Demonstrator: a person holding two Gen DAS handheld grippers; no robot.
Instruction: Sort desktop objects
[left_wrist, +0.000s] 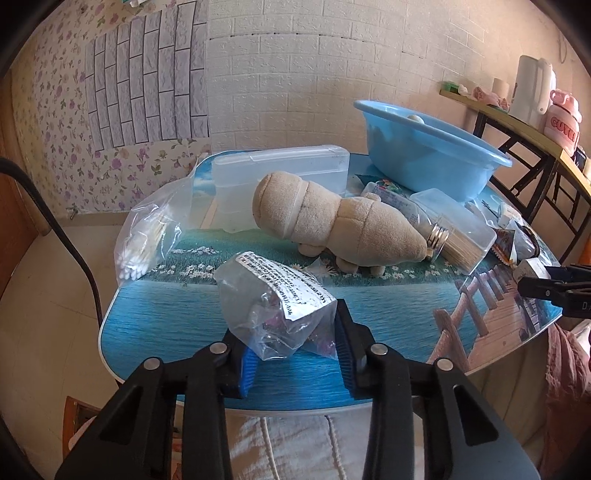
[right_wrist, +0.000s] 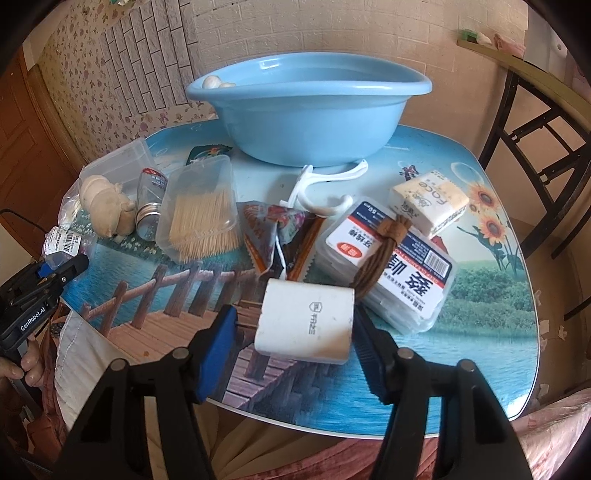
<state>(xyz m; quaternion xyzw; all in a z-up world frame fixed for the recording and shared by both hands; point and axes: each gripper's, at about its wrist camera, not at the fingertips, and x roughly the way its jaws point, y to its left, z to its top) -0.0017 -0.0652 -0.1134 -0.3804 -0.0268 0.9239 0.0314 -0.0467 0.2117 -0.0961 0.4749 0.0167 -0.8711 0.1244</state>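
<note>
The left gripper (left_wrist: 295, 354) has its blue pads pressed against both sides of a small clear plastic bag (left_wrist: 275, 306) with a printed label, clenched on it at the near edge of the table (left_wrist: 166, 325). Beyond the bag, toward the middle of the table, a beige plush toy (left_wrist: 332, 221) lies on its side. Behind it stands a lidded clear storage box (left_wrist: 280, 173), and at the table's left edge slumps a bag of cotton swabs (left_wrist: 147, 236).

The right gripper (right_wrist: 293, 328) straddles a white charger block (right_wrist: 306, 321) near the near edge. Its right pad is against the block's side, while a narrow gap shows at the left pad, so the block is not gripped. Just behind the block lies a dental floss box (right_wrist: 391, 273) with a coil of brown cord (right_wrist: 384, 251) resting on it. A tissue pack (right_wrist: 430, 201) sits farther back, toward the right edge. Left of the floss box lie crumpled snack wrappers (right_wrist: 273, 236), then a clear box of toothpicks (right_wrist: 201, 214) and a small jar (right_wrist: 149, 206) on its side. A white plastic hook (right_wrist: 321, 192) lies in front of the blue basin (right_wrist: 306, 118), which stands at the far edge.
</note>
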